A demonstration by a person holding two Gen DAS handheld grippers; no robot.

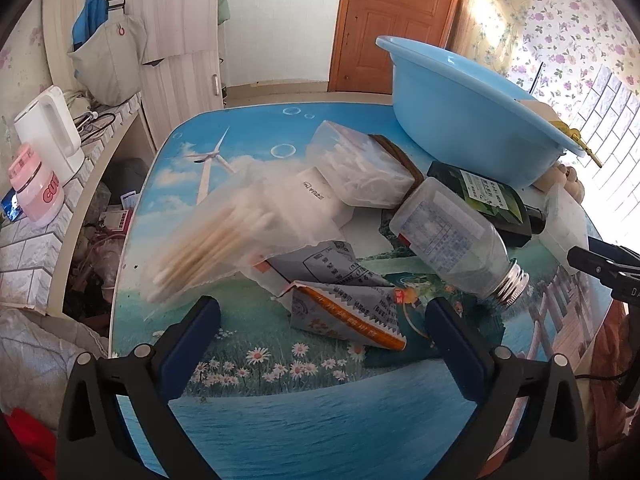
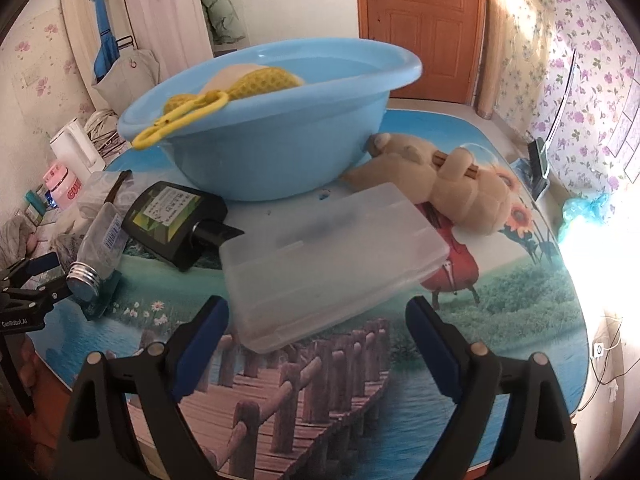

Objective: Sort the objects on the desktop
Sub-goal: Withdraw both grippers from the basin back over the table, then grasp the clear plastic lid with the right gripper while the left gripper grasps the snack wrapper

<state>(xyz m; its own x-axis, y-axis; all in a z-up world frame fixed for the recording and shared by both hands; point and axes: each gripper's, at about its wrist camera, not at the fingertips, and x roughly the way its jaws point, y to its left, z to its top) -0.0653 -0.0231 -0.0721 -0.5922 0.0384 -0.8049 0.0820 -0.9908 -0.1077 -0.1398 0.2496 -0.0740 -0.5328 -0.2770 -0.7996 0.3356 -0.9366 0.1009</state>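
My left gripper (image 1: 322, 308) is open over the picture-printed table (image 1: 280, 420), its fingers on either side of a crumpled orange-and-white paper packet (image 1: 344, 312) without touching it. Beyond lie a bag of cotton swabs (image 1: 208, 240), a clear bottle with a metal cap (image 1: 452, 236), a dark green bottle (image 1: 488, 200) and a blue basin (image 1: 460, 112). My right gripper (image 2: 317, 308) is open too, just short of a translucent plastic box (image 2: 332, 248). A plush bear (image 2: 460, 184) lies behind the box. The basin (image 2: 280, 140) holds yellow scissors (image 2: 180, 120) and a yellow sponge (image 2: 264, 80).
A white kettle (image 1: 52, 132) and a pink cup (image 1: 38, 188) stand on a side shelf to the left. A bag of cotton pads (image 1: 360, 164) and a white box (image 1: 320, 196) lie mid-table. A phone (image 2: 538, 160) stands at the table's far right edge.
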